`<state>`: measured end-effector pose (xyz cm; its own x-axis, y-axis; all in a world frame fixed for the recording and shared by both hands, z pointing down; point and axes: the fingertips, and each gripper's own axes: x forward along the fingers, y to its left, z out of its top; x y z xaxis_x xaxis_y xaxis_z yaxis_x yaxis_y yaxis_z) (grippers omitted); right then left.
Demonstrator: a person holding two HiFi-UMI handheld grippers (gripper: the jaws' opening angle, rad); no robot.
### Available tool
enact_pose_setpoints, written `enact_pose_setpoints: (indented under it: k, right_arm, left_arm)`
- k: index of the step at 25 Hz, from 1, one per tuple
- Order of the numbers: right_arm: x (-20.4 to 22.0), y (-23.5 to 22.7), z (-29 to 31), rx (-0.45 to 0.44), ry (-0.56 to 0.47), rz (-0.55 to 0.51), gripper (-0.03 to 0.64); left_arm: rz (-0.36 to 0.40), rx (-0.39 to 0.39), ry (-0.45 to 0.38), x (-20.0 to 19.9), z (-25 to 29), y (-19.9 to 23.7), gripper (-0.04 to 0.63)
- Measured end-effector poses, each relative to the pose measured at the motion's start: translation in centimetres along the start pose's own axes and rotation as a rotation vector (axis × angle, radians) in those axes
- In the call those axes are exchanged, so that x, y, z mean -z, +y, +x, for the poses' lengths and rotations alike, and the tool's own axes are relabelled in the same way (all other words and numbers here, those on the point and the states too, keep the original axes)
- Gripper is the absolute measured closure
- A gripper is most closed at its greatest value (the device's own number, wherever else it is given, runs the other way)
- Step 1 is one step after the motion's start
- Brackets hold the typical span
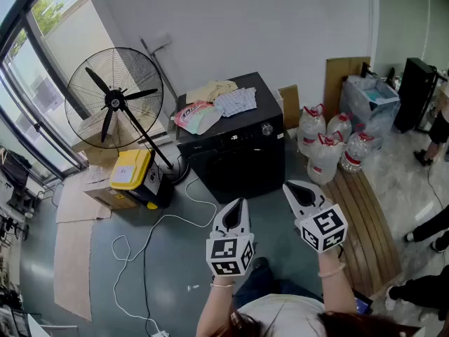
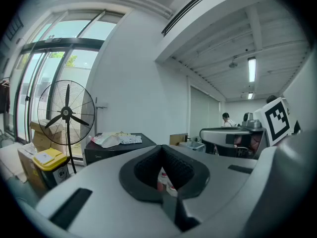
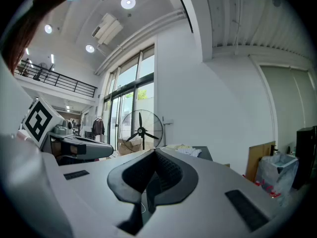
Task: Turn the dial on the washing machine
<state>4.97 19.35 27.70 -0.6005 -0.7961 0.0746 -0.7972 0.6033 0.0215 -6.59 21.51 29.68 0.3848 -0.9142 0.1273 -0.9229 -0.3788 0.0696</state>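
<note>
The black washing machine (image 1: 238,156) stands just ahead of both tongs, with cloths (image 1: 214,107) on its top and no readable brand. A floor fan (image 1: 114,98) stands ahead and to the left of the left gripper (image 1: 238,203). Water jugs (image 1: 326,146) stand ahead and to the right of the right gripper (image 1: 298,188). The yellow box (image 1: 131,170) has a white label too small to read. The dial (image 1: 267,128) sits ahead between the tongs, untouched. Both pairs of jaws are clenched with nothing in them.

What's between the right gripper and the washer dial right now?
Nothing stands in the way. In the head view, only the washing machine's black front and bare floor lie between the right gripper and the dial.
</note>
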Motion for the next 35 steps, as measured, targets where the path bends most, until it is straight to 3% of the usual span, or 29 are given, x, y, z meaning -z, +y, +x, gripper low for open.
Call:
enact_pose_setpoints:
  k: [14,35]
  right_arm:
    - [0.7,-2.0,3.2,0.035,-0.017,0.060,0.591]
    - [1.1,-6.1,11.8,0.101,0.007,0.054,0.591]
  left_arm:
    - [-0.011,0.016,0.015,0.4,3.1,2.3,0.578]
    - [-0.018,0.055,0.026,0.0,11.2,8.4,0.578]
